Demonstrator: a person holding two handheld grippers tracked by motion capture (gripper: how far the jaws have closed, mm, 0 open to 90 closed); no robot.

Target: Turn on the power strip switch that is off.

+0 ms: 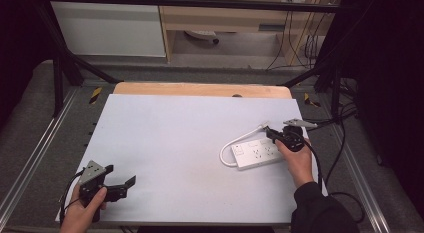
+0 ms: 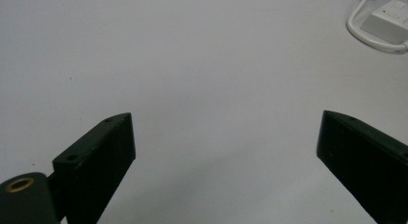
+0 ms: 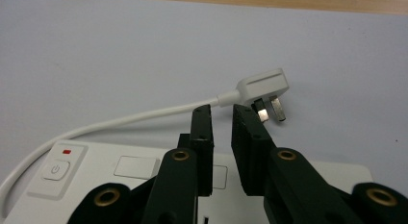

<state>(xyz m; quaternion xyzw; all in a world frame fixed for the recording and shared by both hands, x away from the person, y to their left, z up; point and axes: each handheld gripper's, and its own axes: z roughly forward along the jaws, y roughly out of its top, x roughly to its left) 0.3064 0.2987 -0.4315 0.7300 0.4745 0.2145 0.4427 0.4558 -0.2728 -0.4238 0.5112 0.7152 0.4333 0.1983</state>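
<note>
The light, rigid white plug (image 3: 262, 87) lay just beyond the power strip (image 3: 72, 171), best pinched across its smooth body; the right gripper (image 3: 222, 111) stood nearly clenched, holding nothing.

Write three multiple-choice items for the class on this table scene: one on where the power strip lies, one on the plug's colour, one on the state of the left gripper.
1. Where does the power strip lie on the table?
A. at the person's right
B. at the person's left
C. at the far middle

2. What colour is the plug?
A. black
B. white
C. red

3. How do the jaws of the left gripper stand?
A. shut on the cable
B. shut on nothing
C. wide apart, with nothing between them

Key: 1 A, the high view shows it by the right gripper. 2 B, the right gripper view shows its white body. 3 C, the left gripper view shows bare table between them.
</note>
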